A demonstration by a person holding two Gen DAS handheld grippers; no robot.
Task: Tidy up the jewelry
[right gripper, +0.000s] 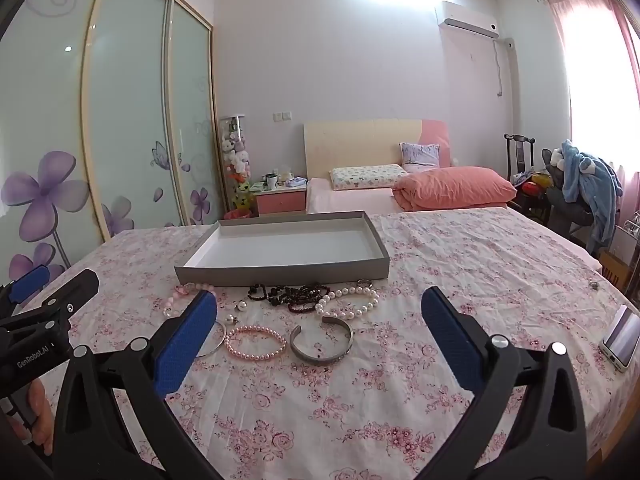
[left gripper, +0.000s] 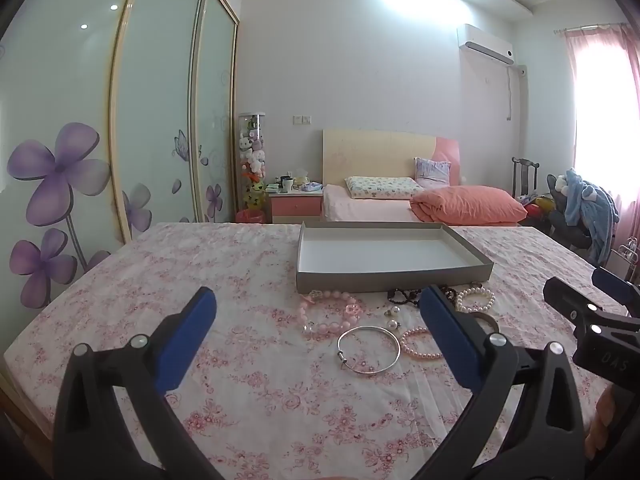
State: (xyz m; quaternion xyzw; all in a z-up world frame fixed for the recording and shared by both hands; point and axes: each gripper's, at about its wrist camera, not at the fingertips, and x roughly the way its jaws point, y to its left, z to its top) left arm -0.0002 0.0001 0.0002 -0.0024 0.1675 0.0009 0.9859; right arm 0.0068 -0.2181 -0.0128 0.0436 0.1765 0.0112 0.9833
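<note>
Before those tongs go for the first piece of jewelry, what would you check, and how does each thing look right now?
1. Left tongs open and holding nothing: ok.
2. Right tongs open and holding nothing: ok.
3. Gray box has nothing in it, open side up: ok.
4. Jewelry lies on the tablecloth in front of the box, none inside yet: ok.
5. Pieces apart enough to lift singly: silver bangle, pink pearl bracelet and metal cuff ok; dark bead strand lies bunched against the white pearl bracelet, not ok.
6. Phone at the table's right edge, away from the jewelry: ok.
</note>
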